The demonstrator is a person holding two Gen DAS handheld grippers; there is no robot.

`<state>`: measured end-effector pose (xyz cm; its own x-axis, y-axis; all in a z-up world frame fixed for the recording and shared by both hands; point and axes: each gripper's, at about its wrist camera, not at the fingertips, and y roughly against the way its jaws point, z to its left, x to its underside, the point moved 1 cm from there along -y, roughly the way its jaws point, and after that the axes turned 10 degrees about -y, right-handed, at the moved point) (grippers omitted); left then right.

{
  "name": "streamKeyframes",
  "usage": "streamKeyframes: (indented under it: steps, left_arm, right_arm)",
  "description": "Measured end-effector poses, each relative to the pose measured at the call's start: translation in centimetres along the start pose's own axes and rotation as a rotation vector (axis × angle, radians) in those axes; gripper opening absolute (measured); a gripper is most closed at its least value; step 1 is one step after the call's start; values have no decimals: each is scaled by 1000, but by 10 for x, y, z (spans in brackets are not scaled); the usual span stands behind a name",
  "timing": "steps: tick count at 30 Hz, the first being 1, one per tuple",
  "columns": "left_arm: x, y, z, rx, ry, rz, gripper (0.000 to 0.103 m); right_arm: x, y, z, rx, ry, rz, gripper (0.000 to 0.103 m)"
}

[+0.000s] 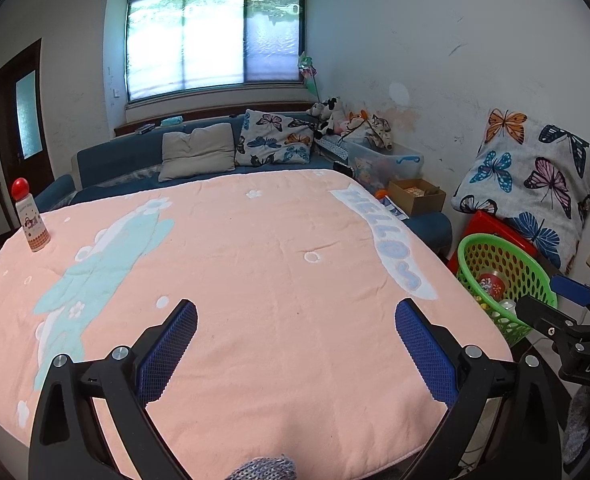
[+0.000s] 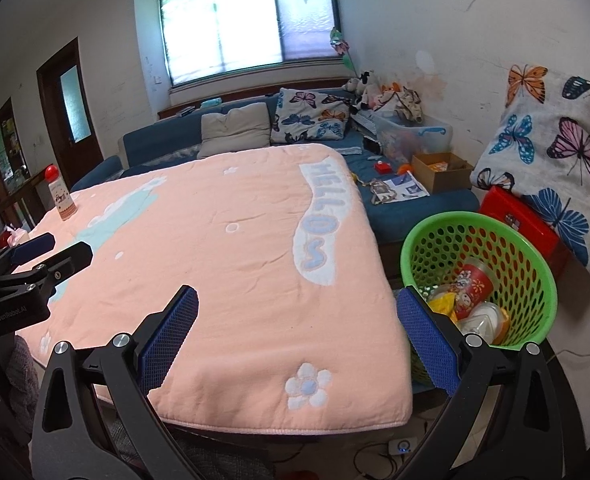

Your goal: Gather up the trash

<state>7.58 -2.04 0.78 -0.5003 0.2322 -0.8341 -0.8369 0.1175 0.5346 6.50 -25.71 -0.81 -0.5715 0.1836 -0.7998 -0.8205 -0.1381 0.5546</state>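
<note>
Both jaws wide, empty | trash in green basket beside right gripper

The left black two-finger tongs with blue ribbed pads are spread wide, nothing between the fingers, pointing level and forward. The right black tongs with the same blue ribbed pads are likewise spread wide and empty. The two sit side by side, near each other, each showing at the edge of the other's view.
</note>
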Motion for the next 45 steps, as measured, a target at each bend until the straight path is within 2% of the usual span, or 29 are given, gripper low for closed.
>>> streamKeyframes:
  steps: [45]
  left_arm:
    - [7, -10, 15, -43, 47, 36, 96]
  right_arm:
    - [3, -13, 8, -48, 14, 33, 98]
